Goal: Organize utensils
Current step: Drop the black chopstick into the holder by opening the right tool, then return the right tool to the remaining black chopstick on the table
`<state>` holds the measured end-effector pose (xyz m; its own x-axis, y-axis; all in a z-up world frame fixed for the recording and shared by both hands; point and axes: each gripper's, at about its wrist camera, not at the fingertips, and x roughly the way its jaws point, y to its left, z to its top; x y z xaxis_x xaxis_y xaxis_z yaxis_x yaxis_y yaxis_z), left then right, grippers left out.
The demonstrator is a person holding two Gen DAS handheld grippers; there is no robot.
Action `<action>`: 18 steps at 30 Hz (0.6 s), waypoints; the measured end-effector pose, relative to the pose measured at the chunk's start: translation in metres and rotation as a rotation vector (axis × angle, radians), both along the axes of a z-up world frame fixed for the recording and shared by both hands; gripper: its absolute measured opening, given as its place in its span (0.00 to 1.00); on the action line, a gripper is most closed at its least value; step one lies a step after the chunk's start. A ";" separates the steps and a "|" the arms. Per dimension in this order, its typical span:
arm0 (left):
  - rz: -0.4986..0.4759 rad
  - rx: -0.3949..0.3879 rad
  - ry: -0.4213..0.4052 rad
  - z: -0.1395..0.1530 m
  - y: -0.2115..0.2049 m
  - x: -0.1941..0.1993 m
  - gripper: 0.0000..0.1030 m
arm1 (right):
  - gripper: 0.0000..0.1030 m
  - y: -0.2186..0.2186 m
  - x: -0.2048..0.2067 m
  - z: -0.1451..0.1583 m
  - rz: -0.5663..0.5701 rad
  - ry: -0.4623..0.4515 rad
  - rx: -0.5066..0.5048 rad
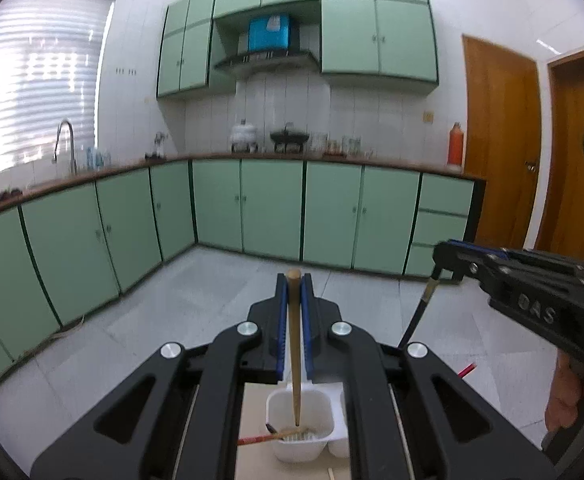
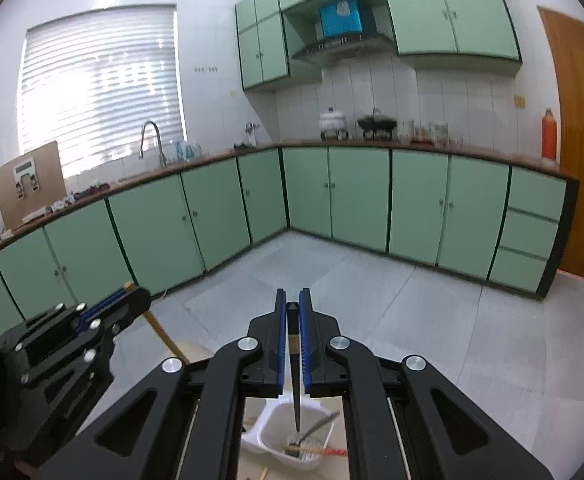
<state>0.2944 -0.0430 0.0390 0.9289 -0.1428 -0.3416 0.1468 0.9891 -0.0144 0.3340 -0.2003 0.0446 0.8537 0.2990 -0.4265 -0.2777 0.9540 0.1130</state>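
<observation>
- Left tool (image 1: 293,280) clamped on a tan wooden chopstick (image 1: 295,344), blue pads pressed against both sides of its upper part.
- Chopstick hanging nearly upright, thick end poking just above the pad tips, thin end low inside a white plastic cup (image 1: 299,428).
- In that cup: slanted sticks, one with a red shaft, leaning out over the left rim.
- Cup resting on a pale worktop (image 1: 254,420), a second white container just to its right, mostly hidden by the tool frame.
- Right tool (image 2: 293,306) closed on a black chopstick (image 2: 295,380), its squared top held between the blue pads.
- Black chopstick pointing down, tip just above or inside the white cup (image 2: 288,436); cannot tell which.
- Seen from the right wrist: cup holding a metal-handled utensil leaning to the right and a few sticks across the bottom.
- Both tools side by side, well above the worktop, each visible in the other's view.
- A hand (image 1: 571,396) wrapped around the right tool's handle at the near right edge.
- Far behind: green cabinets (image 1: 252,204), a grey tiled floor, a bright window with blinds on the left.
</observation>
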 end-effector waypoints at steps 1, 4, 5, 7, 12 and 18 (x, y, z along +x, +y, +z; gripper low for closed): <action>0.001 0.003 0.013 -0.005 0.003 0.002 0.06 | 0.06 0.000 0.001 -0.007 0.002 0.014 -0.002; -0.001 0.014 0.060 -0.020 0.006 0.007 0.06 | 0.06 0.000 0.001 -0.027 0.013 0.060 0.003; -0.001 0.018 0.071 -0.024 0.008 0.008 0.06 | 0.06 -0.001 0.001 -0.035 0.021 0.078 0.006; -0.002 0.030 0.090 -0.032 0.010 0.008 0.07 | 0.06 -0.001 -0.001 -0.043 0.023 0.096 0.004; -0.008 0.020 0.091 -0.034 0.020 -0.006 0.29 | 0.11 -0.009 -0.016 -0.050 0.014 0.095 0.017; 0.018 -0.004 0.007 -0.017 0.037 -0.046 0.53 | 0.36 -0.027 -0.058 -0.033 -0.035 0.001 0.027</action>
<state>0.2480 -0.0060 0.0224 0.9290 -0.1277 -0.3474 0.1291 0.9914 -0.0191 0.2757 -0.2275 0.0119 0.8634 0.2807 -0.4193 -0.2444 0.9596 0.1391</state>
